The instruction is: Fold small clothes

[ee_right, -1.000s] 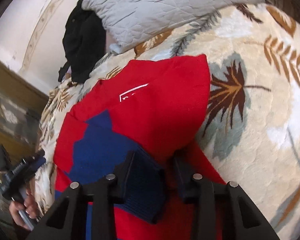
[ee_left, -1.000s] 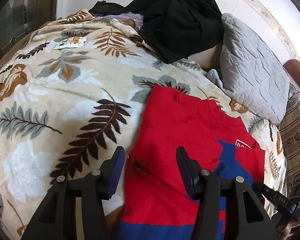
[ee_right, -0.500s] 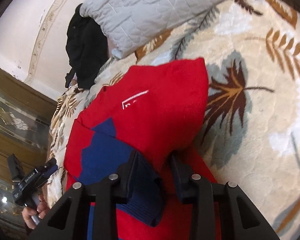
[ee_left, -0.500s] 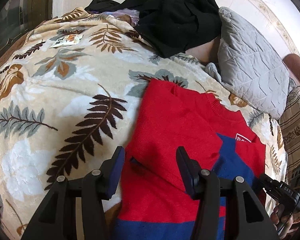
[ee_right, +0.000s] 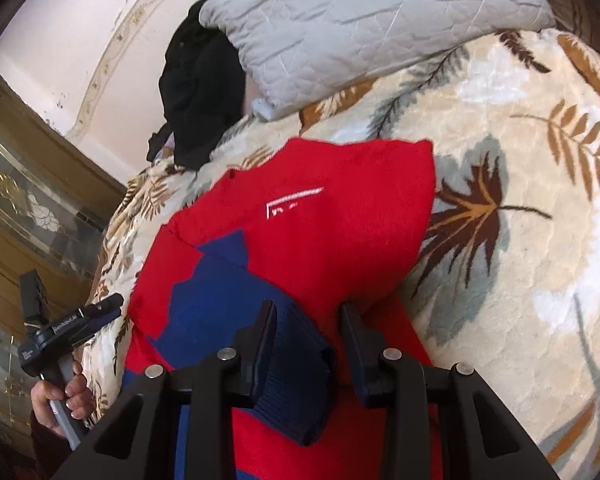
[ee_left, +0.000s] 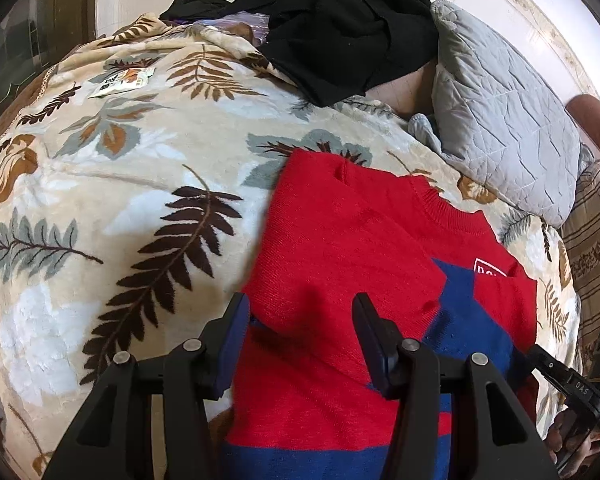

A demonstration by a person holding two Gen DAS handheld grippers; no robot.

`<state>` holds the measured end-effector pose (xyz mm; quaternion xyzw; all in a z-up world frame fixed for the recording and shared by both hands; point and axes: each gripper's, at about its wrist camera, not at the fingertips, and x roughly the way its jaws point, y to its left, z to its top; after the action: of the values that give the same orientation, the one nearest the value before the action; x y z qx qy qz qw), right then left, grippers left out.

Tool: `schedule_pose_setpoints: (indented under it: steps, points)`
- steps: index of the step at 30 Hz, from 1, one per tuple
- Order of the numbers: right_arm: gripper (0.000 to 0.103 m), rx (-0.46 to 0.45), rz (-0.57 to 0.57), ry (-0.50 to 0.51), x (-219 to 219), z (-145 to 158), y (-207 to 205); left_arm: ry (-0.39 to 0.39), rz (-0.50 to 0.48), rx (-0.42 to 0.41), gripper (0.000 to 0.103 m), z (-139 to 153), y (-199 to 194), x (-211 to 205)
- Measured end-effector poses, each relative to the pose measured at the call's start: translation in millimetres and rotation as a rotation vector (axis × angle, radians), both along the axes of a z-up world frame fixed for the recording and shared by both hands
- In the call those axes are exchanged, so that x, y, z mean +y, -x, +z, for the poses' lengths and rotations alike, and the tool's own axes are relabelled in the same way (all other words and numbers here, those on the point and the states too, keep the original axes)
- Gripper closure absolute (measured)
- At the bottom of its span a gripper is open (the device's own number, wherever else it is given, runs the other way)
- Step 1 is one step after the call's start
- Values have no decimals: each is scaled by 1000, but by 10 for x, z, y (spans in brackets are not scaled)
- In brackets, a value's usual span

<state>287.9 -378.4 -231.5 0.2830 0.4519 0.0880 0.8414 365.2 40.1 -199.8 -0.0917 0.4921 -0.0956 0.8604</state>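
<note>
A small red and navy sweater with a white logo lies on the leaf-print blanket, both sleeves folded over its body. My left gripper is open, its jaws hanging over the sweater's left part, empty. In the right wrist view the sweater shows with a navy cuff between the jaws of my right gripper, which stand apart and look open. The left gripper also shows in the right wrist view, held by a hand.
A grey quilted pillow and a heap of black clothes lie at the head of the bed. A small printed packet lies on the blanket's far left. A striped cushion sits at the right edge.
The right gripper's jaws have opened wider around the navy cuff. The left gripper has drifted slightly over the sweater. The sweater lies the same.
</note>
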Motion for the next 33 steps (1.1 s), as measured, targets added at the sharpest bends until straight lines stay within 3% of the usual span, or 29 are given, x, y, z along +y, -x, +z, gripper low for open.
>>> schedule_pose_setpoints:
  steps: [5, 9, 12, 15, 18, 25, 30, 31, 32, 33]
  points:
    - [66, 5, 30, -41, 15, -40, 30, 2, 5, 5, 49, -8, -14, 23]
    - [66, -22, 11, -142, -103, 6, 113, 8, 9, 7, 49, -14, -24, 31]
    - [66, 3, 4, -132, -103, -24, 147, 9, 6, 7, 49, -16, -21, 24]
    - [66, -50, -39, -159, -179, 72, 315, 5, 2, 6, 49, -15, -22, 20]
    - [66, -44, -59, -227, -224, 71, 514, 6, -2, 12, 49, -27, -30, -16]
    - [66, 128, -18, -241, -19, -335, 404, -11, -40, 10, 49, -17, 28, -113]
    - [66, 68, -14, -176, 125, -282, 404, -3, -24, 22, 49, -31, 0, -75]
    - [75, 57, -5, -157, 159, -264, 397, -3, -26, 22, 49, -28, 0, -76]
    - [90, 51, 13, -113, 228, -234, 383, -3, -26, 20, 49, -24, -1, -77]
    - [91, 53, 27, -79, 290, -206, 368, -3, -26, 19, 49, -21, 3, -79]
